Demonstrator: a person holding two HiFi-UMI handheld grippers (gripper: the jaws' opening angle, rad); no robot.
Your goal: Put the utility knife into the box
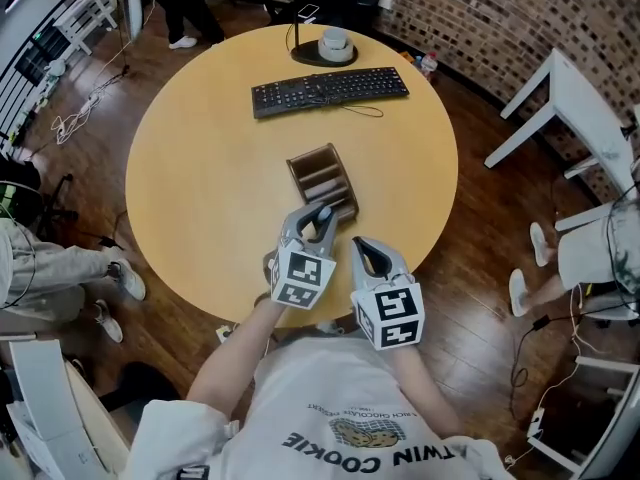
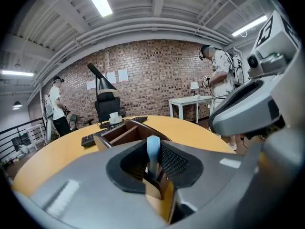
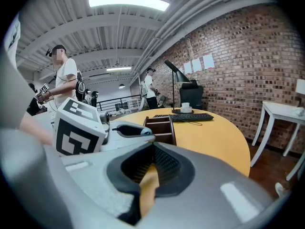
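**Mia:** The left claw (image 1: 316,224) holds the utility knife (image 1: 324,211). Its two jaws press on the blue handle, one on each side.

**Ben:** And the right claw (image 1: 367,253)?

**Mia:** Its jaws are together with nothing in them. It hangs over the near edge of the table (image 1: 200,168), at the lower middle of the head view.

**Ben:** What is the biggest thing?

**Mia:** The round yellow table. It fills the middle of the head view. A black keyboard (image 1: 330,90) lies near its top edge.

**Ben:** Then the box?

**Mia:** Yes. The brown box (image 1: 295,180) sits in the middle of the table. It has a few slots with thin walls between them. From above I see nothing in the slots.

**Ben:** Where is the knife from the box?

**Mia:** It is right at the box's near end. The box lies just ahead of the left claw, toward the top of the head view. The knife sticks out past the jaws, and its long side points up and a bit right, toward the box.

**Ben:** Which claw is nearer?

**Mia:** The left one. Its tip is just over the near wall. The right claw is a little farther back and to the right.

**Ben:** Does the knife line up with a slot?

**Mia:** I cannot tell. I think it has to go a bit farther over a slot.
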